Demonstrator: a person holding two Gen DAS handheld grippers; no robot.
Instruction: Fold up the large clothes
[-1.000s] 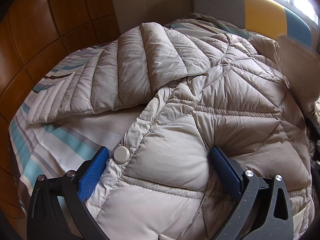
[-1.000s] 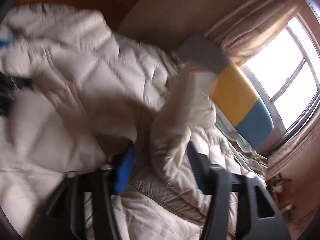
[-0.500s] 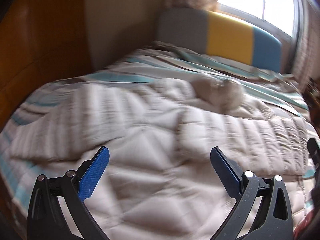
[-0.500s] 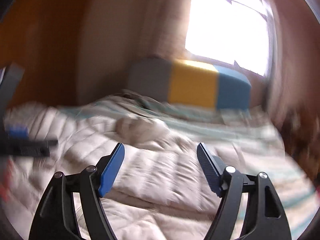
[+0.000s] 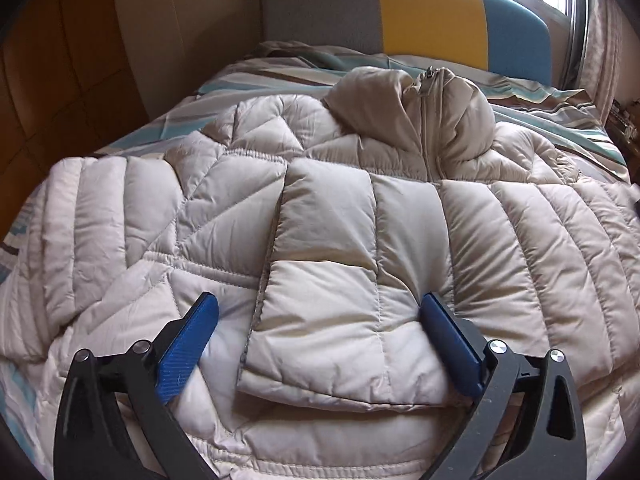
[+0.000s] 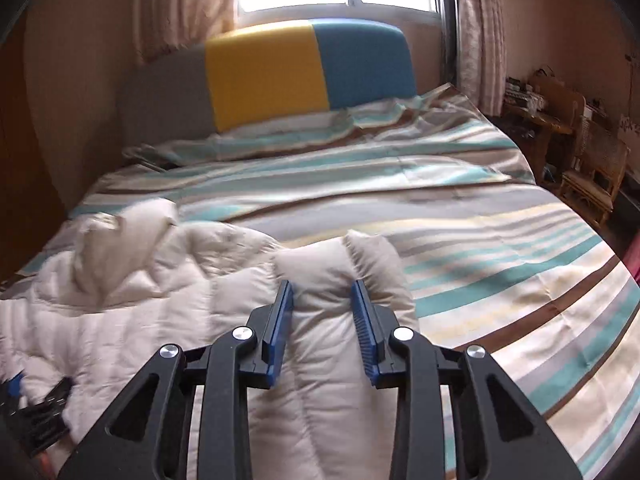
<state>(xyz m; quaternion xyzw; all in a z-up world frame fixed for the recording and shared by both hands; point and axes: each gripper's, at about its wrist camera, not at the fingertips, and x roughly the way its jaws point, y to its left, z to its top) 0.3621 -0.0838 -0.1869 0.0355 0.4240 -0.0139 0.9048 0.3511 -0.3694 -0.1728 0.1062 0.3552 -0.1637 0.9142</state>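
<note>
A beige quilted down jacket (image 5: 320,216) lies spread on the striped bed, hood (image 5: 416,112) toward the headboard, with one sleeve (image 5: 340,280) folded across its front. My left gripper (image 5: 320,308) is open, its blue pads either side of the folded sleeve's cuff end, resting on the jacket. In the right wrist view my right gripper (image 6: 322,292) is closed on a puffy fold of the jacket's right edge (image 6: 332,276), pads pressing into it. The left gripper shows at the lower left of that view (image 6: 32,412).
The striped bedsheet (image 6: 480,240) stretches to the right of the jacket. A grey, yellow and blue headboard (image 6: 264,72) stands under the window. A wooden wardrobe (image 5: 60,60) lines the left side. Cluttered wooden furniture (image 6: 580,140) stands at the far right.
Both grippers swung round to face the headboard. The sleeve now lies folded across the jacket's front. My right gripper has narrowed from open to pinching a fold at the jacket's edge.
</note>
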